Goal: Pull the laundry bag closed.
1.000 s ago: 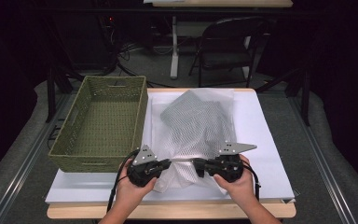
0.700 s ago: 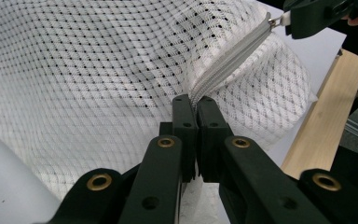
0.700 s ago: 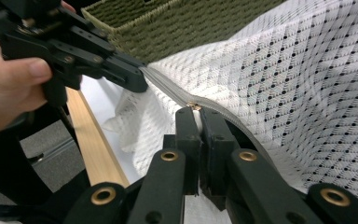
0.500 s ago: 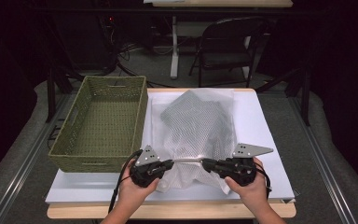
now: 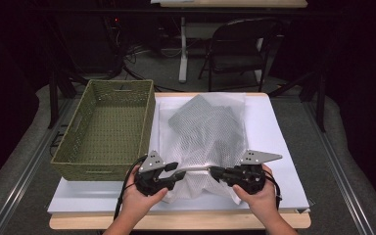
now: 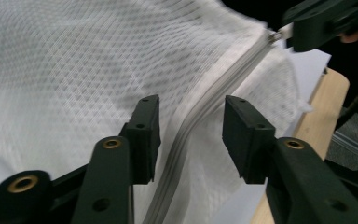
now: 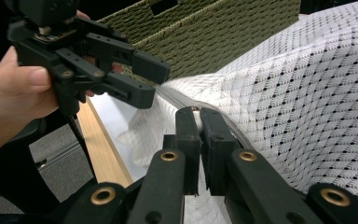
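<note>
Your white mesh laundry bag (image 5: 208, 132) lies on the white sheet (image 5: 279, 147) just to the right of the green wicker basket (image 5: 103, 129), its zippered near edge raised off the sheet toward you.

Your left gripper (image 5: 178, 172) sits at the near right corner of the basket, pointing along the bag's edge. Its jaws have just been opening and now stand apart: in the left gripper view the zipper (image 6: 205, 112) runs up between the two pads without either pad pressing on it, so that gripper (image 6: 191, 128) has let go.

Your right gripper (image 5: 214, 172) is farther right of the basket, facing the left one across a short stretch of zipper. In the right gripper view its jaws are clenched tight on the small metal zipper pull (image 7: 195, 111) at the bag's edge, and this gripper (image 7: 198, 116) holds the edge lifted. The mesh of the bag spreads to the right of that grip, with the basket's woven wall behind it.
</note>
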`<state>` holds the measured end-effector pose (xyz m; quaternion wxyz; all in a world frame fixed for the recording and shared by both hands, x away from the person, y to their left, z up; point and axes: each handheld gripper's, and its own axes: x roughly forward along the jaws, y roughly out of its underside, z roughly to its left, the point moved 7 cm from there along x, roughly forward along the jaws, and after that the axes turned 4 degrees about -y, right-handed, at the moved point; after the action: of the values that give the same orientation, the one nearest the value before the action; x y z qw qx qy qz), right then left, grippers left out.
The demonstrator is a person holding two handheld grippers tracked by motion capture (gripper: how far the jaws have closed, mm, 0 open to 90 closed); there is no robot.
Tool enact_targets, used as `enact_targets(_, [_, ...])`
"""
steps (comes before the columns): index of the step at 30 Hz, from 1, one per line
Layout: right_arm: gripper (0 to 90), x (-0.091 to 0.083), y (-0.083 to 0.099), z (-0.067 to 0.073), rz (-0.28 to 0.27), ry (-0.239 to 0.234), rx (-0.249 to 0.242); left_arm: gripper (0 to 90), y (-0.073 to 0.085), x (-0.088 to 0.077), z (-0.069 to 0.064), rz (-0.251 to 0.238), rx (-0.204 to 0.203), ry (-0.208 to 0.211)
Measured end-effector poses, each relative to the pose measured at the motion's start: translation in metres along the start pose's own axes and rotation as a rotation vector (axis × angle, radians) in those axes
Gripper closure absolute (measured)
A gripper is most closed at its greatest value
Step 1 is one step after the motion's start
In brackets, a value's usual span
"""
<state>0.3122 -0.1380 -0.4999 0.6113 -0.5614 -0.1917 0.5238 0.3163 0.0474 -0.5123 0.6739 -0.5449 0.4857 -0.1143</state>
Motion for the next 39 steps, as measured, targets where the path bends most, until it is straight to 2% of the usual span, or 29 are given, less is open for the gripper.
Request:
enact_targets(5, [86.7,0.002,0.000,0.003,-0.006,-0.016,0.001,55.8,-0.009,0.016,-0.012,0.014,0.051,0.031])
enact_targets(8, [86.7,0.000,0.000,0.002,-0.010,-0.014,0.007,71.6,-0.010,0.028,-0.017,0.056,0.079,0.020])
enact_targets(10, [86.7,-0.003,0.000,0.000,-0.016,-0.007,0.012,86.8,-0.011,0.032,-0.018,0.052,0.083,0.025])
enact_targets(11, [86.7,-0.005,0.001,-0.001,-0.014,-0.003,0.012,87.9,-0.012,0.034,-0.019,0.048,0.078,0.029])
enact_targets(15, [86.7,-0.012,0.006,-0.008,-0.012,0.015,0.024,88.7,-0.018,0.032,-0.022,0.027,0.067,0.053])
enact_targets(17, [86.7,-0.014,0.009,-0.011,-0.007,0.013,0.037,88.8,-0.019,0.031,-0.023,0.030,0.079,0.047])
enact_targets(18, [86.8,-0.014,0.010,-0.012,-0.004,0.015,0.038,88.9,-0.020,0.030,-0.022,0.035,0.083,0.031])
enact_targets(19, [86.8,-0.014,0.012,-0.014,0.006,0.032,0.032,88.9,-0.020,0.028,-0.021,0.033,0.080,0.034])
enact_targets(22, [86.8,-0.014,0.016,-0.020,0.002,0.020,0.068,88.9,-0.018,0.022,-0.014,0.032,0.067,0.011])
enact_targets(24, [86.8,-0.014,0.017,-0.022,0.009,0.040,0.057,88.9,-0.016,0.020,-0.011,0.032,0.065,0.005])
enact_targets(26, [86.8,-0.017,0.018,-0.025,0.013,0.047,0.063,88.9,-0.012,0.014,-0.002,0.029,0.046,-0.014])
enact_targets(28, [86.8,-0.019,0.021,-0.030,0.011,0.056,0.079,88.8,-0.010,0.013,0.001,0.029,0.034,-0.009])
enact_targets(30, [86.8,-0.023,0.023,-0.031,0.004,0.045,0.095,88.7,-0.008,0.014,0.000,0.031,0.037,-0.003])
enact_targets(32, [86.8,-0.027,0.023,-0.030,0.007,0.068,0.078,88.7,-0.003,0.020,-0.005,0.050,0.054,-0.005])
enact_targets(33, [86.8,-0.029,0.023,-0.030,0.008,0.078,0.069,88.7,-0.003,0.022,-0.006,0.046,0.042,0.001])
enact_targets(39, [86.8,-0.048,0.013,-0.025,-0.035,0.090,0.056,88.7,-0.008,0.028,-0.014,0.042,0.057,0.026])
